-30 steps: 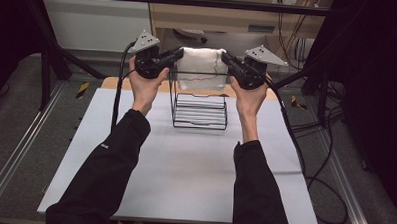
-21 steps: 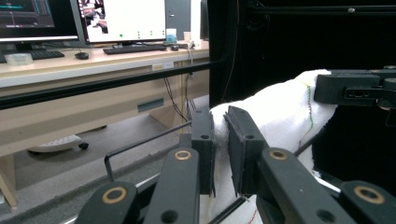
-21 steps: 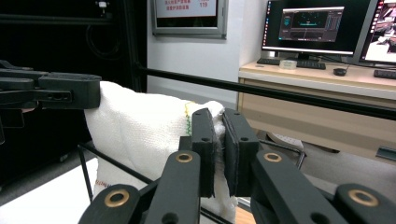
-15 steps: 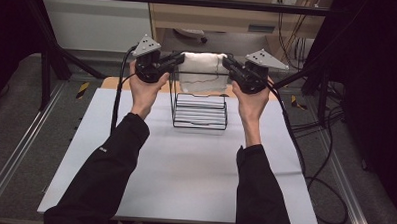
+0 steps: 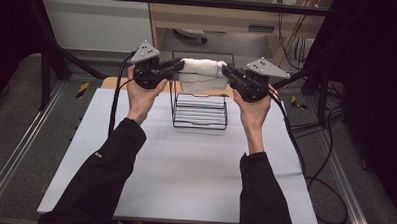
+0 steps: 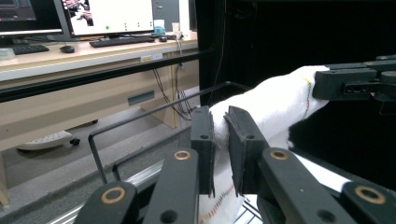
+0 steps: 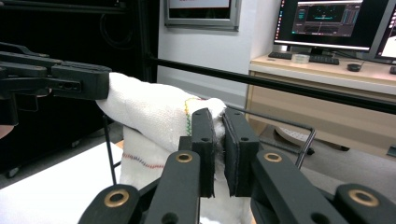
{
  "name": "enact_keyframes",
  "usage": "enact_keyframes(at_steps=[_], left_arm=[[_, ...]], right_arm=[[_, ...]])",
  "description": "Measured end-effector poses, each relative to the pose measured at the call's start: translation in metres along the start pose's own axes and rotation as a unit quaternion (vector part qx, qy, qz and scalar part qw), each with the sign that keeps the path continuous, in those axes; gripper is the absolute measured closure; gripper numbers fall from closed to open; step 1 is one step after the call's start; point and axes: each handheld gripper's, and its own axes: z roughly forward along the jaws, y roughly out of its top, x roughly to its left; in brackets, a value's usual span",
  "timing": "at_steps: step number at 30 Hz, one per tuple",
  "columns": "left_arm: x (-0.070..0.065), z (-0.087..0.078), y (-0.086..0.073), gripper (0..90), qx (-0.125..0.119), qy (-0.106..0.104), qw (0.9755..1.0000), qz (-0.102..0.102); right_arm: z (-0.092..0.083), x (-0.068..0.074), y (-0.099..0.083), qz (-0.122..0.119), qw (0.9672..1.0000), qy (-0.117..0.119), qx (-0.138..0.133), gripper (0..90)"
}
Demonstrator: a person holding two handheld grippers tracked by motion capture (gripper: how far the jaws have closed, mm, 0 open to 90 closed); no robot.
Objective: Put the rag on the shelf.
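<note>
The left gripper [image 5: 176,66] is clamped on the left end of a white towel [image 5: 203,73]; cloth fills the gap between its fingers [image 6: 201,140]. The towel spans between both grippers, above a black wire rack [image 5: 200,110]. The right gripper [image 5: 227,72] pinches the right end between closed fingers [image 7: 239,140].

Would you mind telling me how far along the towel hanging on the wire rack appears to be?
Done: both grippers, left and right, are clamped on the white towel. In hand: it is stretched between them above the wire rack. Left: draping and releasing it.
</note>
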Motion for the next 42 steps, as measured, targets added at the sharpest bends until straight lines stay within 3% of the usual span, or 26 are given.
enact_keyframes(at_steps=[11, 17, 22, 28, 32, 37, 42], left_arm=[[-0.012, -0.007, -0.012, 80.0, 0.025, -0.003, 0.9994, 0.022], [-0.014, -0.008, -0.020, 79.8, 0.037, -0.008, 0.9991, 0.019], [-0.016, -0.005, -0.026, 79.9, 0.061, -0.004, 0.9976, 0.032], [-0.014, -0.002, -0.033, 79.8, 0.070, -0.007, 0.9973, 0.021], [-0.013, -0.008, -0.027, 77.3, 0.058, -0.012, 0.9982, 0.010], [-0.013, -0.016, -0.009, 75.8, 0.038, -0.012, 0.9992, -0.001], [-0.013, -0.009, 0.003, 81.5, 0.055, -0.010, 0.9982, -0.020]], right_arm=[[-0.007, 0.003, -0.013, 0.007, 0.9998, 0.013, 0.015, 83.7], [-0.009, 0.004, -0.020, 0.007, 0.9994, 0.019, 0.028, 83.7], [-0.007, 0.005, -0.025, 0.006, 0.9990, 0.021, 0.039, 83.7], [-0.004, 0.004, -0.032, 0.010, 0.9987, 0.021, 0.045, 83.7], [-0.003, 0.003, -0.032, 0.008, 0.9987, 0.020, 0.046, 83.7], [-0.004, 0.004, -0.032, 0.006, 0.9987, 0.021, 0.045, 83.8], [-0.003, 0.004, -0.033, 0.002, 0.9988, 0.021, 0.045, 83.7]])
